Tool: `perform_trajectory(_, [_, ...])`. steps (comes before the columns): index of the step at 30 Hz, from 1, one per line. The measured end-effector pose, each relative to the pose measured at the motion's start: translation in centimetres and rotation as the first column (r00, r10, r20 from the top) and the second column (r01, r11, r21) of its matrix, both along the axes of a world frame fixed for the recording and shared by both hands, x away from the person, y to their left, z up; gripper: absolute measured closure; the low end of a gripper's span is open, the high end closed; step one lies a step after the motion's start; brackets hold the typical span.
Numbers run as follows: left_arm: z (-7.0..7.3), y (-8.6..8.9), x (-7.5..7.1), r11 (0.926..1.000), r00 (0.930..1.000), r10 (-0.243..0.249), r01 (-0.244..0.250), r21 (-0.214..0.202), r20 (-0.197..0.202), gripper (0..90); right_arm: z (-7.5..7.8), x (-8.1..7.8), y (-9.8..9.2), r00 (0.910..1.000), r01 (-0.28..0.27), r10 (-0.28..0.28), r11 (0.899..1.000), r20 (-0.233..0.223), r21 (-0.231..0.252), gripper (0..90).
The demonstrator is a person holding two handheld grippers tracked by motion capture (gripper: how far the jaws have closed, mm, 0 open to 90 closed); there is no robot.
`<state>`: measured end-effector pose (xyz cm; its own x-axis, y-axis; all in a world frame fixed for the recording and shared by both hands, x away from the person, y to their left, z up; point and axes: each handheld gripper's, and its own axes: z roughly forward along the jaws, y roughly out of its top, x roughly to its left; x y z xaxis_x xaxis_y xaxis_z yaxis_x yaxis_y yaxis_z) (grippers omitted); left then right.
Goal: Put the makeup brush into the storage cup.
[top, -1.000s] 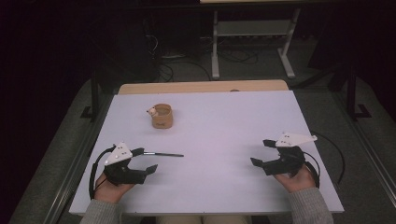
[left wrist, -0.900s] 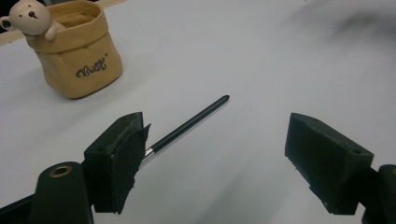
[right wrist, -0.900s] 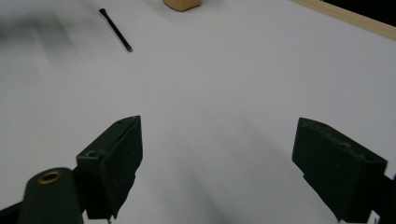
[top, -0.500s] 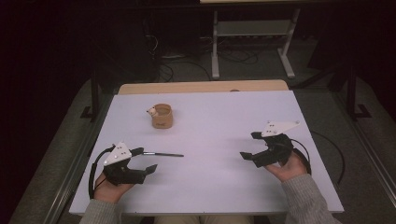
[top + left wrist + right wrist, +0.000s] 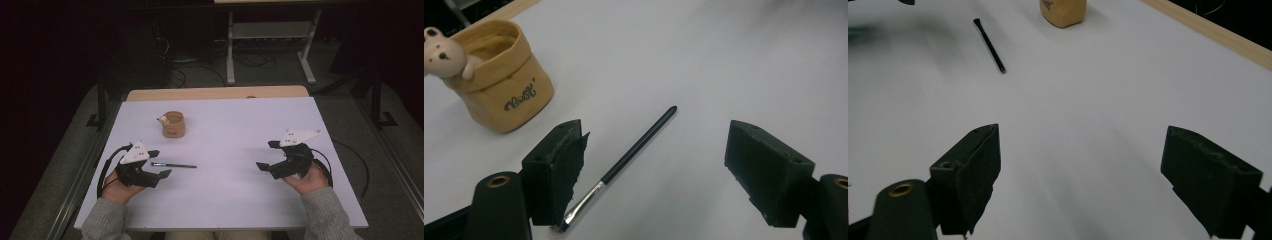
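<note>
A white table (image 5: 225, 200) carries a tan fabric pot (image 5: 174, 124) toward its far left. The right gripper (image 5: 267, 156) hovers wide open, holding nothing. The left gripper (image 5: 157, 162), jaws wide but just narrowing, straddles a thin black brush (image 5: 174, 165) lying flat, untouched.

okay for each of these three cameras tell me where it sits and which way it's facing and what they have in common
High view: above the person's side, looking forward and down on the table; both forearms, left tool and right tool show.
Left gripper view: rides the left tool, looking along its open jaws at the brush and the tan pouch.
Right gripper view: rides the right tool, looking across the table past its open jaws.
Shared: all three show the brush and the pouch.
</note>
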<state>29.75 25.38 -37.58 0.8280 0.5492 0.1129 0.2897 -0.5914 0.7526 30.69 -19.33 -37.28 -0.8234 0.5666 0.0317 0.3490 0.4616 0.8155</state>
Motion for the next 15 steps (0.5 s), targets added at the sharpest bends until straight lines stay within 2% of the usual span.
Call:
perform_trajectory(3, [0.3, -0.5, 0.6, 0.9994, 0.9997, -0.023, 0.024, 0.025, -0.011, 25.1, -0.1, 0.0, 0.0, 1.0000, -0.004, 0.004, 1.000, 0.005, -0.003, 15.2])
perform_trajectory(4, [0.4, -1.0, 1.2, 0.9963, 0.9983, -0.051, 0.053, 0.067, -0.028, 25.4, -0.2, 0.0, 0.0, 1.0000, -0.004, 0.004, 1.000, 0.003, 0.001, 15.2])
perform_trajectory(5, [0.4, -1.2, 1.5, 0.9942, 0.9971, -0.067, 0.070, 0.082, -0.035, 25.4, -0.2, 0.0, 0.0, 1.0000, -0.002, 0.002, 1.000, 0.004, 0.003, 15.2])
perform_trajectory(6, [0.4, -1.4, 1.8, 0.9924, 0.9955, -0.079, 0.084, 0.090, -0.052, 25.7, -0.2, -0.1, -0.1, 1.0000, -0.003, 0.003, 1.000, 0.005, 0.005, 15.1])
perform_trajectory(7, [0.4, -1.4, 1.8, 0.9924, 0.9955, -0.079, 0.084, 0.090, -0.052, 26.1, -0.2, -0.1, -0.1, 1.0000, -0.003, 0.003, 1.000, 0.005, 0.005, 15.1])
perform_trajectory(8, [0.5, -1.7, 2.3, 0.9872, 0.9924, -0.103, 0.110, 0.115, -0.068, 26.2, -0.3, -0.1, -0.2, 1.0000, -0.003, 0.003, 1.000, 0.008, 0.007, 15.2])
perform_trajectory(9, [0.5, -1.7, 2.3, 0.9872, 0.9924, -0.103, 0.110, 0.115, -0.068, 26.9, -0.3, -0.1, -0.2, 1.0000, -0.003, 0.003, 1.000, 0.008, 0.007, 15.2])
perform_trajectory(11, [0.4, -2.1, 3.2, 0.9766, 0.9870, -0.132, 0.145, 0.158, -0.092, 28.4, -0.3, -0.3, -0.5, 0.9999, -0.003, 0.002, 1.000, 0.011, 0.020, 15.1])
perform_trajectory(13, [0.4, -2.3, 3.8, 0.9687, 0.9821, -0.156, 0.173, 0.178, -0.106, 30.7, -0.4, -0.5, -0.6, 1.0000, 0.003, -0.003, 1.000, 0.009, 0.029, 15.2])
perform_trajectory(15, [0.4, -2.4, 4.0, 0.9672, 0.9809, -0.157, 0.176, 0.183, -0.116, 32.8, -0.6, -0.6, -0.7, 1.0000, 0.005, -0.005, 0.999, 0.007, 0.035, 15.2])
